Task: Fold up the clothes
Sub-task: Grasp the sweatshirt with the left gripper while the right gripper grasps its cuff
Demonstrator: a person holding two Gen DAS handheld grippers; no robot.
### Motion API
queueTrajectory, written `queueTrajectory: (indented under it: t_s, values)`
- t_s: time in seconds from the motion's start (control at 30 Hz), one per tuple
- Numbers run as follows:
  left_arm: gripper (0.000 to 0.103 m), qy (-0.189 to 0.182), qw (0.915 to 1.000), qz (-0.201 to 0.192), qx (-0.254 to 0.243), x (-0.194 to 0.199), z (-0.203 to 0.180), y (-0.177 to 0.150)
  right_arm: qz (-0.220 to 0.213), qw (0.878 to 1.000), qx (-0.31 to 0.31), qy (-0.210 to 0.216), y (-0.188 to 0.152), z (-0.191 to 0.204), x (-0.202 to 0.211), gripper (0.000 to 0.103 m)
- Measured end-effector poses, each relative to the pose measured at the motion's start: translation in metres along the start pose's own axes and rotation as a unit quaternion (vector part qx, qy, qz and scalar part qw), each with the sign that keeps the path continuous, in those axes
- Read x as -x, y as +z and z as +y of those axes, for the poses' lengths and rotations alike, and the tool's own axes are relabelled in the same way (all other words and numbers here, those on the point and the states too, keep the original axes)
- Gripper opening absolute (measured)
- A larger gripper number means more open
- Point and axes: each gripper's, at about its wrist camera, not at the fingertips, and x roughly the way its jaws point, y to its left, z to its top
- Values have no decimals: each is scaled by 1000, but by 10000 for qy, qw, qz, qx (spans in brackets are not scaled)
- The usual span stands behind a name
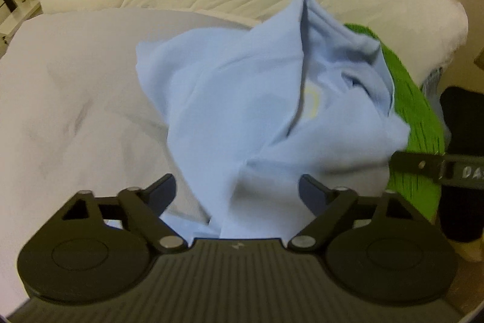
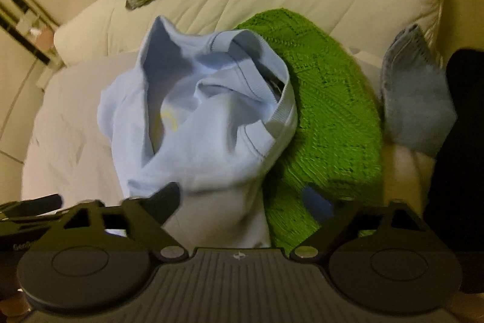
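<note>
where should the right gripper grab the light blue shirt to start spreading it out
Judging from the right wrist view, the ribbed collar band of the light blue shirt looks best. It stands up on the shirt's right side, next to the green knit, a firm raised edge amid crumpled folds. Come from above and the right with the right gripper open across the band.
</note>
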Motion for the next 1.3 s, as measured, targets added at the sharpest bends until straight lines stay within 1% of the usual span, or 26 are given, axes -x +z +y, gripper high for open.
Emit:
queueTrajectory:
  t_s: [0.13, 0.27, 0.33, 0.37, 0.4, 0.47, 0.57, 0.6, 0.63, 0.67, 0.7, 0.73, 0.77, 0.8, 0.83, 0.87, 1.0, 1.1, 1.2, 1.3]
  values:
    - [77, -136, 9998, -116, -40, -12, -1, 18, 161, 9981, -508, 309, 7, -11, -20, 77]
    - [77, -300, 9993, -217, -56, -25, -5, 36, 390, 9934, -964, 476, 11, -19, -40, 77]
    - [79, -382, 9989, -272, -36, -33, -7, 46, 495, 9887, -1294, 565, 11, -26, -50, 77]
    - [82, -401, 9987, -320, -31, -38, -9, 52, 524, 9858, -1467, 626, 10, -30, -54, 77]
    - [84, -410, 9985, -373, -26, -43, -12, 58, 537, 9834, -1601, 668, 10, -33, -58, 77]
    - [85, -424, 9980, -462, -19, -53, -17, 68, 519, 9800, -1777, 727, 10, -36, -64, 77]
    - [84, -427, 9978, -499, 93, -72, -21, 84, 452, 9779, -1886, 779, 9, -36, -72, 76]
    - [79, -444, 9977, -483, 160, -78, -21, 89, 418, 9784, -1882, 752, 8, -35, -74, 74]
    - [74, -443, 9978, -442, 212, -83, -21, 91, 377, 9795, -1837, 740, 8, -34, -75, 64]
    - [57, -432, 9980, -394, 255, -89, -20, 94, 332, 9811, -1757, 743, 7, -33, -75, 49]
    - [47, -420, 9981, -347, 298, -94, -20, 96, 292, 9830, -1653, 748, 7, -31, -74, 43]
    - [43, -433, 9978, -369, 333, -94, -18, 95, 258, 9851, -1528, 748, 7, -29, -71, 35]
    - [32, -457, 9974, -421, 364, -93, -15, 93, 223, 9871, -1403, 740, 7, -28, -68, 28]
    - [15, -493, 9968, -485, 400, -89, -12, 91, 187, 9889, -1278, 733, 8, -26, -65, 26]
    - [12, -482, 9964, -548, 423, -82, -7, 87, 154, 9903, -1169, 732, 8, -24, -61, 22]
    - [10, -448, 9962, -608, 438, -75, -3, 82, 105, 9918, -1044, 731, 10, -22, -56, 20]
    - [9, -280, 9939, -878, 613, -38, 19, 64, -204, 9965, -472, 665, 15, -6, -30, 16]
    - [9, -165, 9887, -1153, 939, 2, 45, 45, -540, 9965, 45, 637, 13, 14, -3, 15]
    - [8, 11, 9801, -1494, 1307, 51, 69, 21, -965, 9905, 752, 626, 3, 47, 30, 15]
    - [8, 186, 9682, -1900, 1614, 110, 94, -13, -1398, 9771, 1481, 615, -8, 83, 65, 14]
